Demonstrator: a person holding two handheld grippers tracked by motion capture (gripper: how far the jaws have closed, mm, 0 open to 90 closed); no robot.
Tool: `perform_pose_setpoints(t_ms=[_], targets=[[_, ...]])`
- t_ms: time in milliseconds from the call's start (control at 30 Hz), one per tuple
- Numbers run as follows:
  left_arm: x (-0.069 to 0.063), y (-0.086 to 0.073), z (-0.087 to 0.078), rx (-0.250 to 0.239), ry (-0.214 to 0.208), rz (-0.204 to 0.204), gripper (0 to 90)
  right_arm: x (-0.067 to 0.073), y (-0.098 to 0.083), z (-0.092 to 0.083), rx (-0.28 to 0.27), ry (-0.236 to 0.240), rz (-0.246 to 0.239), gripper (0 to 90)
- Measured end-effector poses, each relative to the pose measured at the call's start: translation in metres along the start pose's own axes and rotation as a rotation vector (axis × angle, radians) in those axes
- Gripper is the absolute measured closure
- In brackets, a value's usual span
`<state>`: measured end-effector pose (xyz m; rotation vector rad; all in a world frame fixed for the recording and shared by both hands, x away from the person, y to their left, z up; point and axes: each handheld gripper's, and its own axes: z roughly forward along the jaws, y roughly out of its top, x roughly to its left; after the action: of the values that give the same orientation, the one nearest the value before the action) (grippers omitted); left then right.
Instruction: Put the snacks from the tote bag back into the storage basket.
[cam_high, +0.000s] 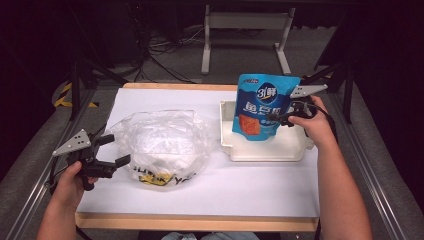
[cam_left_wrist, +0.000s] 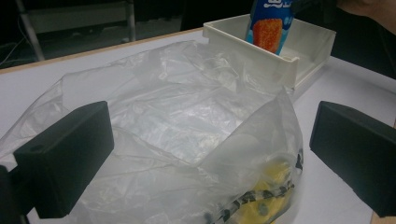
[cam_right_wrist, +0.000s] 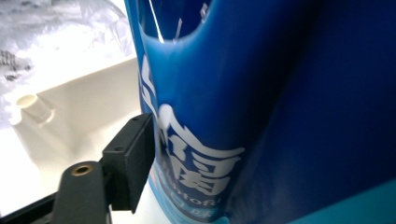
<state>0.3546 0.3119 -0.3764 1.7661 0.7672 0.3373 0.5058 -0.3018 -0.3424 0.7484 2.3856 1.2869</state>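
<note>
Two hand-held grippers are at work over the white desk (cam_high: 210, 192). The right hand-held gripper (cam_high: 280, 119) reaches in level from the desk's right edge, forearm stretched along that side, its jaws astride the blue snack pouch (cam_high: 263, 106). From the right gripper view, one black pad sits just beside the pouch's printed face; whether it presses I cannot tell. The pouch stands upright in the white plastic tray (cam_high: 265, 152) near the far right corner. The left hand-held gripper (cam_high: 111, 150) hovers by the left edge, wrist angled inward, jaws spread wide with nothing between them, aimed at the crumpled clear plastic bag (cam_high: 162, 145) lying mid-desk. That bag lies between the left gripper and the tray.
</note>
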Motion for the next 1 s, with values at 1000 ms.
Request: perform_pose_setpoints(t_ms=[1000], targets=[[-0.001, 0.003, 0.006, -0.005, -0.02, 0.002, 0.3, 0.033, 0.013, -0.086, -0.127, -0.152, 0.088, 23.9]])
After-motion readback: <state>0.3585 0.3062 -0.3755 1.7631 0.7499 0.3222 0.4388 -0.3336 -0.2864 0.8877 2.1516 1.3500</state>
